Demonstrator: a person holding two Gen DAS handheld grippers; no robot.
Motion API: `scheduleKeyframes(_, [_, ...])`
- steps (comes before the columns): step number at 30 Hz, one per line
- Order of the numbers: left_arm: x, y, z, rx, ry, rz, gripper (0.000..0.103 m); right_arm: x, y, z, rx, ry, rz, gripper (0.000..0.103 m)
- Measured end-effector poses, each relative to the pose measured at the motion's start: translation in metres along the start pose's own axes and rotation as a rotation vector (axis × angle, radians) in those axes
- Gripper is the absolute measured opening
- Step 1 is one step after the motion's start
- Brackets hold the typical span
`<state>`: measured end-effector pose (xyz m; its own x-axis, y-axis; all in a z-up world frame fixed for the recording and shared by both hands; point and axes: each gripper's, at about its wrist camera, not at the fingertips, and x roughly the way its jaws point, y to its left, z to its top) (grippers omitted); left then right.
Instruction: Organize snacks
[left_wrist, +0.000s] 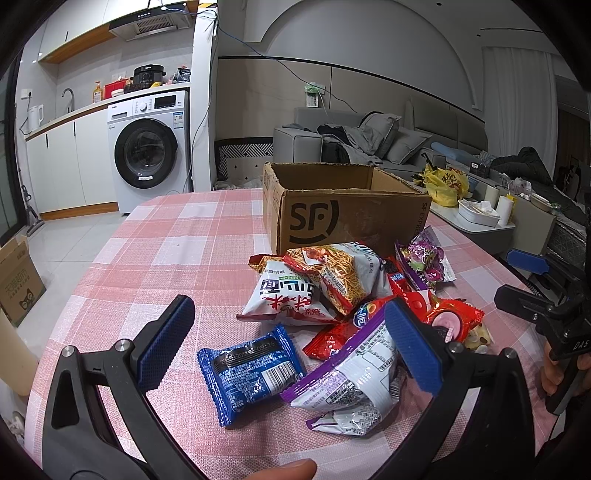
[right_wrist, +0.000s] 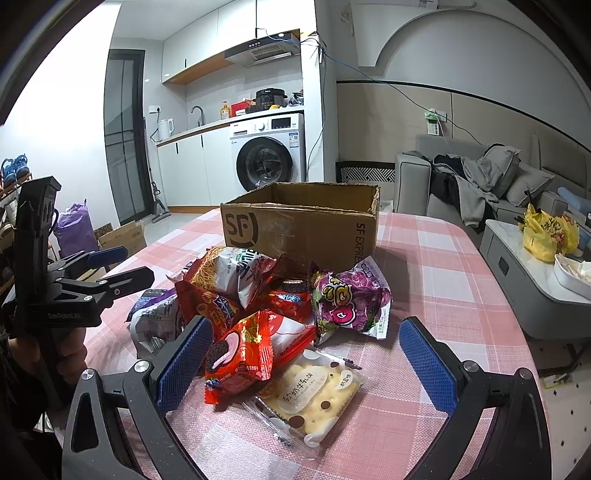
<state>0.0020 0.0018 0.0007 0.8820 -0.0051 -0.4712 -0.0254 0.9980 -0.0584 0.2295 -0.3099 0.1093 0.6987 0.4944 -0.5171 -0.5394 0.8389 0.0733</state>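
A pile of snack packets lies on the pink checked tablecloth (left_wrist: 166, 251) in front of an open cardboard SF box (left_wrist: 332, 210), which also shows in the right wrist view (right_wrist: 299, 221). My left gripper (left_wrist: 291, 345) is open and empty, its jaws either side of a blue packet (left_wrist: 251, 373) and a purple-and-silver packet (left_wrist: 351, 384). My right gripper (right_wrist: 303, 363) is open and empty, its jaws either side of a red cookie packet (right_wrist: 243, 354) and a clear biscuit packet (right_wrist: 310, 395). A purple grape candy bag (right_wrist: 351, 299) lies just beyond.
Noodle snack bags (left_wrist: 332, 280) top the pile. A coffee table (right_wrist: 524, 273) with a yellow bag (right_wrist: 550, 232) stands to the right, a sofa (left_wrist: 369, 144) behind. A washing machine (left_wrist: 147, 147) and counter are at the far left. A cardboard box (left_wrist: 18, 280) sits on the floor.
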Motion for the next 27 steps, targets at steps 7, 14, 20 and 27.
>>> scheduleKeyframes(7, [0.000,0.000,0.000,0.000,-0.001,0.002,0.103,0.000,-0.002,-0.001,0.001,0.000,-0.006,0.103])
scheduleKeyframes(14, [0.002,0.000,-0.003,0.006,-0.003,-0.001,0.103,-0.001,-0.002,0.000,0.002,0.004,-0.009,0.103])
scheduleKeyframes(20, [0.002,-0.001,-0.003,0.007,-0.004,-0.002,0.103,-0.002,0.002,0.000,-0.029,0.013,-0.013,0.103])
scheduleKeyframes(27, [0.003,-0.002,-0.003,0.009,0.001,-0.005,0.103,0.011,0.006,0.002,-0.033,0.070,-0.008,0.103])
